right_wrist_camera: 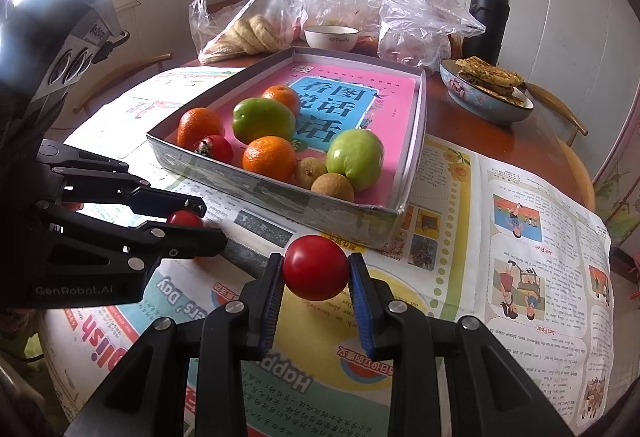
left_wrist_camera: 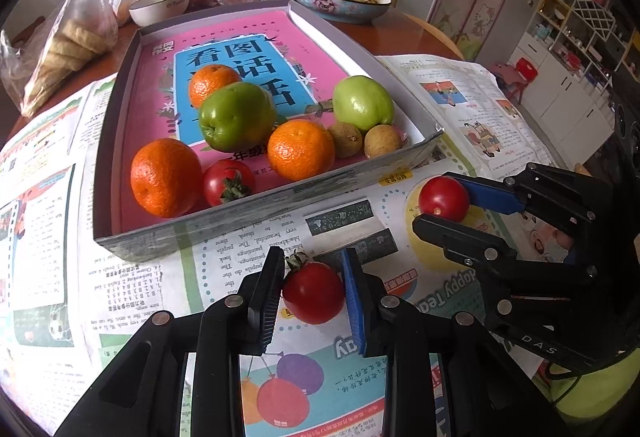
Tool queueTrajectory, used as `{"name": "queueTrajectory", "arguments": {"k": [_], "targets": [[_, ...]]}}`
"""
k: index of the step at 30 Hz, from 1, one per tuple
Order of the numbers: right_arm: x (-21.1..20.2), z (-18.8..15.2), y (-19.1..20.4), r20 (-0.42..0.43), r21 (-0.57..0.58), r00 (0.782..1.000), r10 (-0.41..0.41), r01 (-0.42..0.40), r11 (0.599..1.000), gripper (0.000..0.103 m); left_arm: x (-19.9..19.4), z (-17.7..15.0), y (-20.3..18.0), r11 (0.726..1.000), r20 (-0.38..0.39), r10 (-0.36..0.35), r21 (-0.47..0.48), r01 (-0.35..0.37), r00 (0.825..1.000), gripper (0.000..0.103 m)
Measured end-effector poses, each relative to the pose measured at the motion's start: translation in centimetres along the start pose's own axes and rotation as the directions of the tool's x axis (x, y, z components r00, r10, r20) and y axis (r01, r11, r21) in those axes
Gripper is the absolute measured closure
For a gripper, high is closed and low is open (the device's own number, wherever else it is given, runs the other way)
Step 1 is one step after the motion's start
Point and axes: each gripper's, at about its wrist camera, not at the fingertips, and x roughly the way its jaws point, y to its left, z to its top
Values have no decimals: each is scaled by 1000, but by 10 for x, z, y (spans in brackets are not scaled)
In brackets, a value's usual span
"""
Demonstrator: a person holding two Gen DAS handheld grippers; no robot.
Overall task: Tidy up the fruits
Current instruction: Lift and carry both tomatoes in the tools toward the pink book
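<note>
Left wrist view: each hand-held gripper (left_wrist_camera: 313,291) clamps a tomato (left_wrist_camera: 314,293) just short of the box's near wall (left_wrist_camera: 256,213).

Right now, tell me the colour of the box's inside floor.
Pink with a blue panel of Chinese characters on the box; clearest in the left wrist view.

Both black two-finger grippers pointed steeply down: left gripper (left_wrist_camera: 313,291) and right gripper (right_wrist_camera: 316,269) each clamped tight, side by side.

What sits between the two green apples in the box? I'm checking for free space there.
In the right wrist view, an orange lies low in the gap between the darker green apple and the paler green apple; behind it, bare box floor.
</note>
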Motion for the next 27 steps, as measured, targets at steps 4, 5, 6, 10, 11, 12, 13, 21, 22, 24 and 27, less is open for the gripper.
{"name": "queueTrajectory", "arguments": {"k": [4,5,6,10,11,12,13,21,22,24,27], "targets": [[-6,2,6,15,-7,1000,17,-17,1000,71,-18,-4,11,1000,36,10,-22,-9,999,73],[-8,3,8,19,-10,1000,23,-23,1000,71,-22,-5,14,999,47,15,-31,-13,999,73],[-9,4,10,23,-12,999,27,-27,1000,71,-26,-6,18,999,55,21,-39,-19,998,73],[-13,7,16,33,-21,999,36,-36,999,71,-42,-7,32,997,92,47,-70,-40,995,73],[-14,7,18,36,-21,999,41,-40,999,71,-46,-7,35,996,101,53,-78,-45,993,73],[-15,8,19,39,-23,998,43,-42,999,71,-50,-7,39,995,109,58,-86,-48,992,73],[-16,9,21,43,-26,998,43,-42,999,71,-53,-7,41,994,118,63,-94,-52,991,73],[-23,19,28,74,-28,995,62,-60,998,71,-72,-1,55,989,174,101,-124,-80,979,73],[-24,21,29,78,-27,995,64,-62,998,71,-74,0,55,989,181,102,-124,-80,978,73],[-26,25,30,89,-29,994,62,-59,998,71,-77,6,56,989,195,100,-126,-76,976,73],[-28,31,30,105,-28,993,57,-54,998,71,-79,15,54,990,215,96,-120,-71,972,73]]}}
